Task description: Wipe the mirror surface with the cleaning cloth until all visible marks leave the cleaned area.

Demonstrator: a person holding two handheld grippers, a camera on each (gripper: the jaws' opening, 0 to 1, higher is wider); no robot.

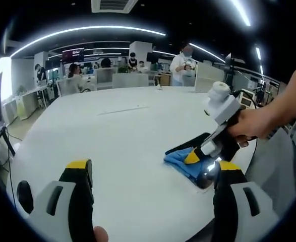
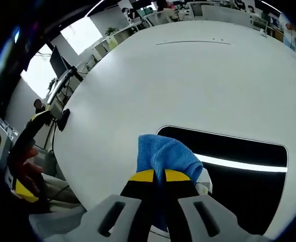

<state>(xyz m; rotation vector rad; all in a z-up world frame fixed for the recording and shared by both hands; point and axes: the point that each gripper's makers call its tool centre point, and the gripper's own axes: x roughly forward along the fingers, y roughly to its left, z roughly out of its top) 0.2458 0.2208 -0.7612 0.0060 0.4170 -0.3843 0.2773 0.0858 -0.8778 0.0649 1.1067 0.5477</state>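
One mirror [image 2: 238,166] and one blue cloth [image 2: 163,156] are seen near the desk [image 2: 188,75] edge. The cloth is clamped in the right gripper [image 2: 159,176] on the mirror's end; the left gripper [image 1: 153,174] is held released.

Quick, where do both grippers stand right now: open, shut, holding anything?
Left gripper: open, jaws spread wide, holding nothing, above the white table.
Right gripper: shut on the blue cleaning cloth, at the mirror edge.
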